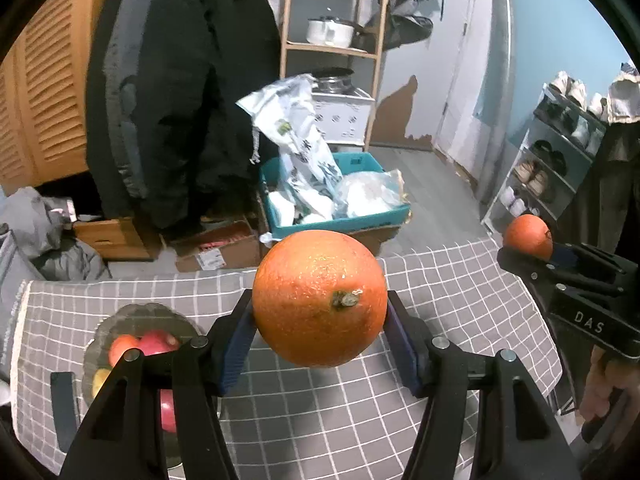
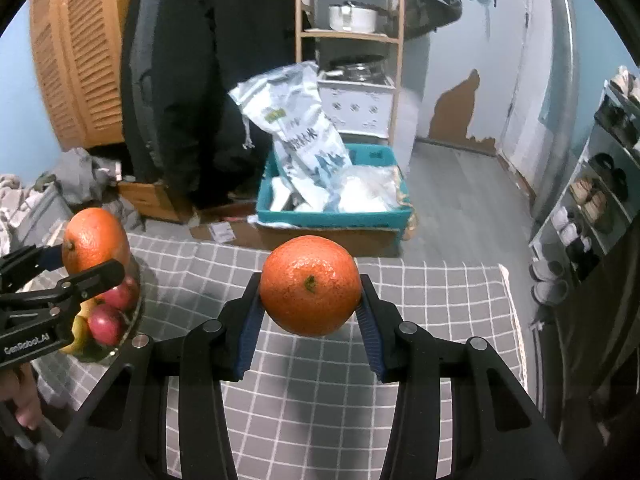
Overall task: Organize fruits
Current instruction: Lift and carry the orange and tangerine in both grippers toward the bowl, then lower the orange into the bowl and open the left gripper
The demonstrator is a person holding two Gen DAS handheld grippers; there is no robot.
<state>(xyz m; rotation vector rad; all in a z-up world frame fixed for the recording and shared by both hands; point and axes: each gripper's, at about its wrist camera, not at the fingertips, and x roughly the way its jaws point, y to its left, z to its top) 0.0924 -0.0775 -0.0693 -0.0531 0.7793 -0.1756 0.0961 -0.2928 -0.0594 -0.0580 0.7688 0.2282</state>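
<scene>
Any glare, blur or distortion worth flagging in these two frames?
Left wrist: specular speckle on the held orange, sharp; strong fisheye bending of the tablecloth grid, dark corners. Right wrist: its orange is crisp with mild sheen; the left claw near the edge looks softer.

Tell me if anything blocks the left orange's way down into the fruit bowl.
Nothing visible does. The left gripper holds its orange in open air above the checked cloth; the bowl, with apples and something yellow inside, sits uncovered below to its left.
</scene>
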